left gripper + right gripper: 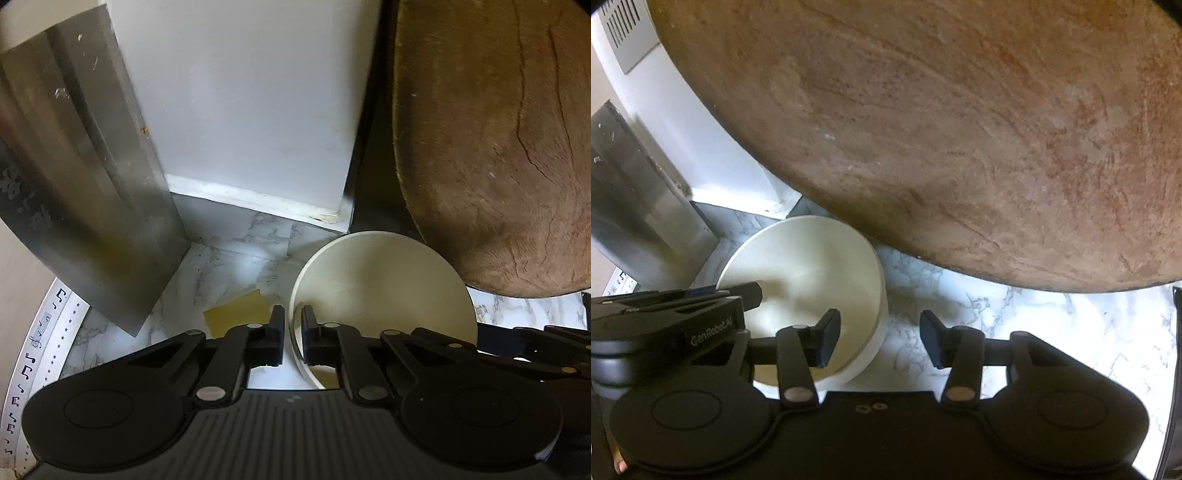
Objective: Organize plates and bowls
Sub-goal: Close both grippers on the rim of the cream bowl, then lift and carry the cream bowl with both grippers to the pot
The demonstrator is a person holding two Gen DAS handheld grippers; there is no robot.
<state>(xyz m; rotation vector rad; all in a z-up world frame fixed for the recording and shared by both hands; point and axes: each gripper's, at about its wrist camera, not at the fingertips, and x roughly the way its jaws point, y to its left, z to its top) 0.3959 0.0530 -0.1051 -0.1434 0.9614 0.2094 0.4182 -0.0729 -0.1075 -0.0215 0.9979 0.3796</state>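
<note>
A cream bowl [384,291] stands on the marble counter, also in the right wrist view [809,266]. My left gripper [293,325] is shut on the bowl's left rim, one finger inside and one outside. My right gripper [879,336] is open, its jaws straddling the bowl's right wall without touching; its left finger [827,332] is over the bowl's inside. A plate with music-note print [40,343] lies at the far left edge.
A large round wooden board [942,140] leans upright behind the bowl, also in the left wrist view [491,140]. A steel box [85,177] and a white wall panel [251,110] stand at the back. A yellow scrap [236,314] lies on the marble counter [1052,325].
</note>
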